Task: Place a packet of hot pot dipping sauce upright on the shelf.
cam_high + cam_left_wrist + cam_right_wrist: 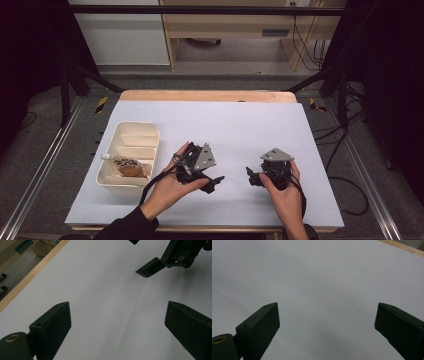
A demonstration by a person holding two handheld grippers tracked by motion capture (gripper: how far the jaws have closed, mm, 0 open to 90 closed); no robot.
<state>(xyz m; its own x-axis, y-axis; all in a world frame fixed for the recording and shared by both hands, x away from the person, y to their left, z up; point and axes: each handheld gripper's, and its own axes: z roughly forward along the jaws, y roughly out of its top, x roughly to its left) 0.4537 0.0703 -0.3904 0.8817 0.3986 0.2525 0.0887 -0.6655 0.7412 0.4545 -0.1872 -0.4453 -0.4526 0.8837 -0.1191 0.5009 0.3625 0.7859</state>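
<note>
Off to the left of my left gripper point(216, 181) sits the cream tray point(150, 131), with a small bottle point(120, 162) and a brown pastry point(130, 170) lying in its near compartment. Both my left gripper and my right gripper point(251, 176) hang over the bare white table point(235, 120), jaws spread wide, holding nothing. I judge no grasp is begun; next my left must swing back toward the tray.

White-covered table point(240, 125), cream divided tray point(131, 145) at its left side
</note>
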